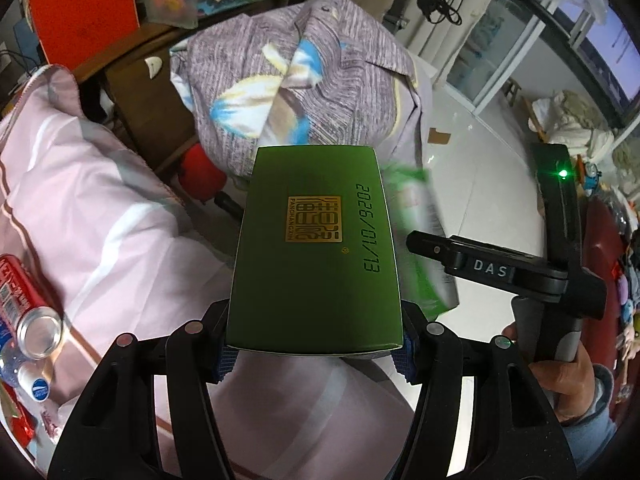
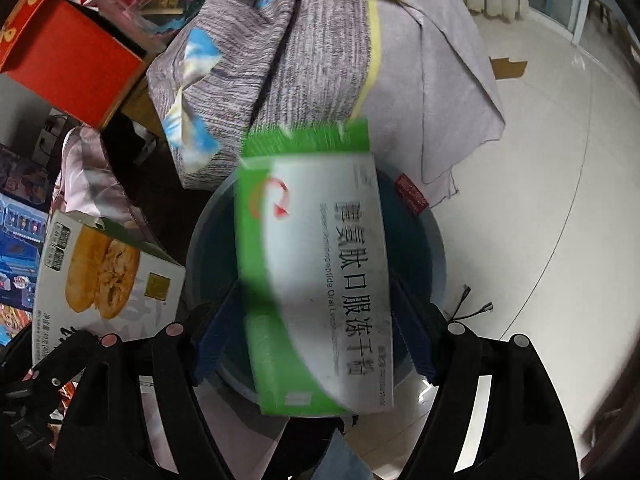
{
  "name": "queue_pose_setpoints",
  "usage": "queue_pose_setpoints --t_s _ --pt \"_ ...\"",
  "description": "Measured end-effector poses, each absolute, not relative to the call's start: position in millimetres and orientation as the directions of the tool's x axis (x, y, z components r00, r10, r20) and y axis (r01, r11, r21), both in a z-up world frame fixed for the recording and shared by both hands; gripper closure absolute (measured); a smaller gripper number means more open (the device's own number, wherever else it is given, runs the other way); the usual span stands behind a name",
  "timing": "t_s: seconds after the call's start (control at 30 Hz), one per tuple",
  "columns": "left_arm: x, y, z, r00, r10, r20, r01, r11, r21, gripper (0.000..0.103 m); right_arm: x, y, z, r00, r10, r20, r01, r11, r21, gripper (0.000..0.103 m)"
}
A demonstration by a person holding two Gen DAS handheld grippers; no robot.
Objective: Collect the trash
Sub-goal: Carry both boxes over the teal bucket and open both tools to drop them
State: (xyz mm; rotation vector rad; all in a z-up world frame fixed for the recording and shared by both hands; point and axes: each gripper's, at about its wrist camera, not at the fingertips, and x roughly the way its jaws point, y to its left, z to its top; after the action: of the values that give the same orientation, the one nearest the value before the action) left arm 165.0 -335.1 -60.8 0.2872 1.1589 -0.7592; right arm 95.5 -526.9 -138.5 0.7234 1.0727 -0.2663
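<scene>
Your left gripper (image 1: 316, 344) pinches the dark green box (image 1: 316, 248) at its near end, between the jaws. Your right gripper (image 2: 316, 336) has spread jaws; the blurred green-white medicine box (image 2: 316, 272) lies between them, above the blue bin (image 2: 434, 256).

A lived-in home, most likely a bedroom. A pink striped quilt (image 1: 80, 208) lies rumpled beside a folded grey patterned blanket (image 1: 296, 80) heaped on wooden furniture (image 1: 140, 92). The floor is glossy pale tile (image 2: 540, 200), with a glass sliding door (image 1: 500, 56) at the far side. Toy boxes (image 2: 20, 240), a red carton (image 2: 68, 60) and a pastry box (image 2: 104, 276) crowd the corner.
</scene>
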Motion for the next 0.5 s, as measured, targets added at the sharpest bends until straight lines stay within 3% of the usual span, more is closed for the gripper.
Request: queue_pose_setpoints --t_s 0.33,0.5 --pt "158 -353 -70 0.173 -0.385 -0.907 0.697 0.698 -0.163 0.041 86 -536 -132 0.479 0.105 -0.871 0.566 0.722 0.399 0.021" --pt "156 -357 -70 0.179 -0.372 -0.911 0.698 0.700 -0.149 0.031 76 -543 -127 0.473 0.080 -0.877 0.593 0.708 0.384 0.021"
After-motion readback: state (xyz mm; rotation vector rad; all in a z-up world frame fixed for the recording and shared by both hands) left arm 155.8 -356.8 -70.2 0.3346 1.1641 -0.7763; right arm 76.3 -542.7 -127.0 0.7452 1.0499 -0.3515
